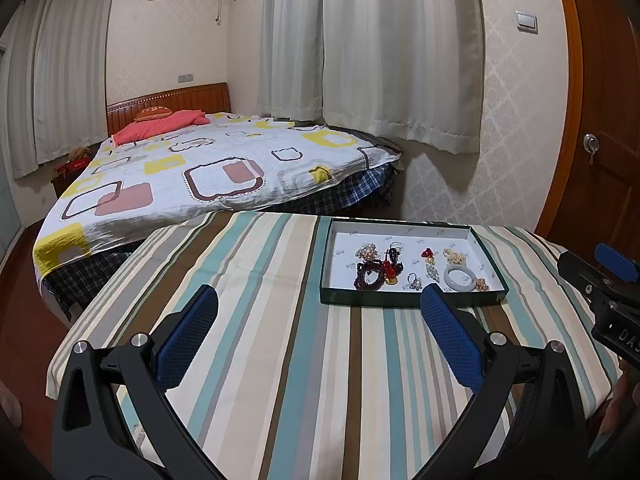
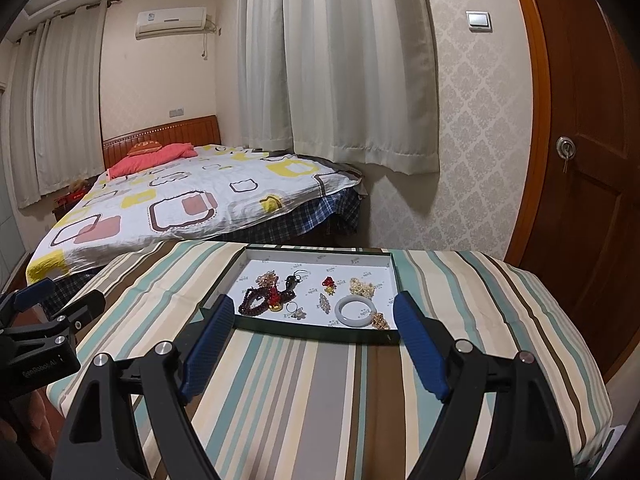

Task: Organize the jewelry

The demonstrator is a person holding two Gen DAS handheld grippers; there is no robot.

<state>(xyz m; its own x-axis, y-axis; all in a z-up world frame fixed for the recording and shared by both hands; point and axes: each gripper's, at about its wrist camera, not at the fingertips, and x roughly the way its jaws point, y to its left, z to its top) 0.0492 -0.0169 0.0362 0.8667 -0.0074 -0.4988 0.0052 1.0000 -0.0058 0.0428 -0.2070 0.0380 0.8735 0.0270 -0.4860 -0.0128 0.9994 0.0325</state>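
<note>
A shallow dark green box tray (image 1: 332,236) (image 2: 394,268) with a white floor lies on the striped tablecloth. In it lie a white bangle (image 1: 460,278) (image 2: 355,309), a dark red bead bracelet (image 1: 370,278) (image 2: 256,304), a red charm (image 1: 428,254) (image 2: 329,282), pale bead clusters (image 1: 454,256) (image 2: 362,286) and small rings (image 1: 414,282) (image 2: 296,312). My left gripper (image 1: 318,300) is open and empty, above the cloth left of the tray. My right gripper (image 2: 316,308) is open and empty, just before the tray's near wall.
The striped table (image 1: 260,340) (image 2: 320,400) ends close to a bed (image 1: 192,176) (image 2: 168,204) behind it. Curtains and a patterned wall stand behind, a wooden door (image 1: 604,120) (image 2: 588,160) at the right. The right gripper shows at the left wrist view's right edge (image 1: 612,280).
</note>
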